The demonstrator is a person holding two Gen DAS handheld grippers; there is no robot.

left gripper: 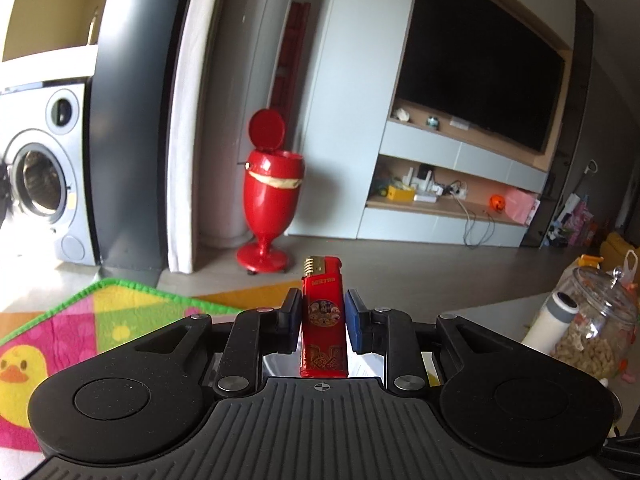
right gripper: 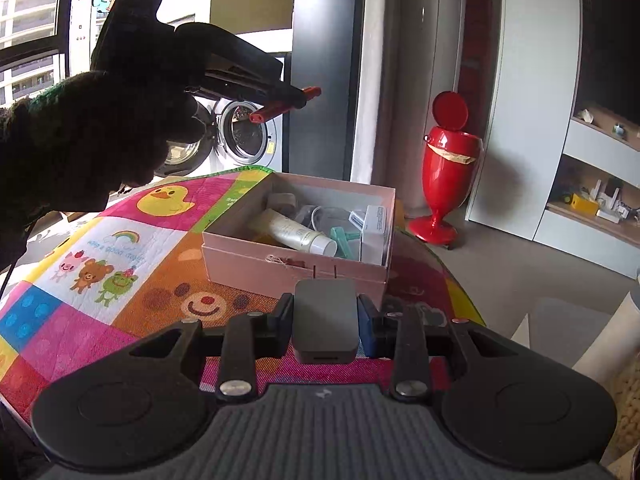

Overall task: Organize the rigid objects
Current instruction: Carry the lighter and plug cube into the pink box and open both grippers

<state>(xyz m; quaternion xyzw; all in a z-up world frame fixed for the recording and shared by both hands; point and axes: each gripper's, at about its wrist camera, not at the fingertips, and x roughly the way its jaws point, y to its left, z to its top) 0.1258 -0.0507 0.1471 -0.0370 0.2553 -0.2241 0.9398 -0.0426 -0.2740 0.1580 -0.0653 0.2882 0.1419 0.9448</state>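
Observation:
My left gripper (left gripper: 322,312) is shut on a red lighter (left gripper: 323,322) and holds it upright, high above the mat. In the right wrist view the same left gripper (right gripper: 286,106) shows at the upper left, held by a gloved hand, with the lighter (right gripper: 280,109) in it. My right gripper (right gripper: 325,312) is shut on a grey plug adapter (right gripper: 325,320), prongs forward, just in front of a pink open box (right gripper: 296,266). The box holds a cream tube (right gripper: 298,232), a teal piece (right gripper: 340,236), a white carton (right gripper: 376,232) and other small items.
The box stands on a colourful children's mat (right gripper: 120,264) that covers the table, also seen in the left wrist view (left gripper: 100,320). A glass jar of nuts (left gripper: 596,320) and a white bottle (left gripper: 552,320) stand at the right. A red bin (right gripper: 448,176) and a washing machine (left gripper: 40,172) are beyond.

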